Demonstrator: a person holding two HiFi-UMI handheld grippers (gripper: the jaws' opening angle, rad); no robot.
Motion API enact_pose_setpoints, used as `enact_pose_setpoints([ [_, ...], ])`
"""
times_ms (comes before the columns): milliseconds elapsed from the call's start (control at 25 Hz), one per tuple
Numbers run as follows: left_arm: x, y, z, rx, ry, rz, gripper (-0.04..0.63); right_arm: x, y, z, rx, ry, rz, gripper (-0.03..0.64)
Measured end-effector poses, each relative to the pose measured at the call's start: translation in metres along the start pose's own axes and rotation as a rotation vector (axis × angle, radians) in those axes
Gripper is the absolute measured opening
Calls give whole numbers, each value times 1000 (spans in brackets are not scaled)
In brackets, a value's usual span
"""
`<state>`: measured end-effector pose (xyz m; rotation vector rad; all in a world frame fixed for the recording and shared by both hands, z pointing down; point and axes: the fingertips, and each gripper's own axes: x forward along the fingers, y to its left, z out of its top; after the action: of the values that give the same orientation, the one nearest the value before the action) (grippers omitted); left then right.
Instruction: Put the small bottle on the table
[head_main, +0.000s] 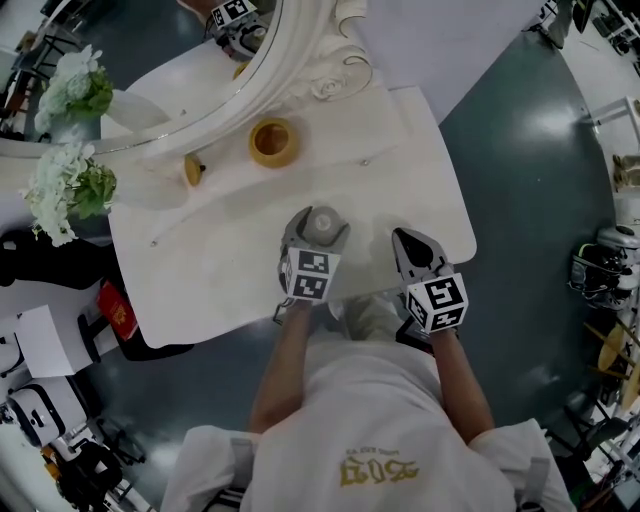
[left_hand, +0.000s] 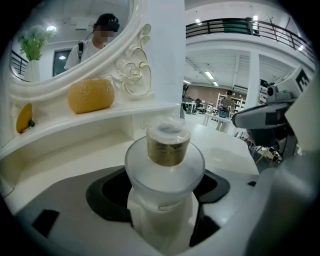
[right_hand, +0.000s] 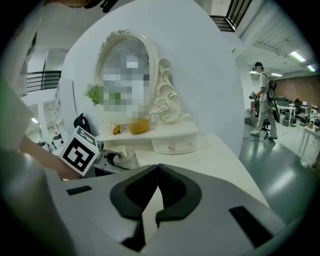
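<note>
The small bottle (left_hand: 164, 172), frosted white with a gold neck and a clear cap, stands upright on the white bench (head_main: 200, 270), near its front edge. We have the left gripper (head_main: 318, 232) around it, its 2 fingers spread, 1 on each side, just beside the body. The right gripper (right_hand: 159, 169) is just to the right, fingers closed together on nothing. Further back, a yellow round object (head_main: 272, 141) sits below the ornate mirror (head_main: 335, 82), with white flowers (head_main: 60, 190) at the left.

A white table (head_main: 400, 180) with an ornate mirror (head_main: 290, 50) stands on a dark glossy floor (head_main: 535, 150) under ceiling strip lights (left_hand: 209, 76)
</note>
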<state>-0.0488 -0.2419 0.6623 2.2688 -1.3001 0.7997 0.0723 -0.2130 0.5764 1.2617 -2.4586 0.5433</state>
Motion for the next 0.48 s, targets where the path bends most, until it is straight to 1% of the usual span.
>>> enact_pose_setpoints([
  [160, -2, -1, 1, -41, 7, -18, 374, -7, -1, 1, 0, -5, -12, 12],
  [240, -3, 1, 0, -76, 6, -23, 409, -10, -3, 2, 9, -12, -18, 12],
  [320, -4, 3, -1, -104, 3, -31, 422, -12, -5, 3, 23, -22, -23, 12],
  [480, -15, -2, 1, -123, -11, -52, 426, -20, -2, 6, 32, -40, -34, 12],
])
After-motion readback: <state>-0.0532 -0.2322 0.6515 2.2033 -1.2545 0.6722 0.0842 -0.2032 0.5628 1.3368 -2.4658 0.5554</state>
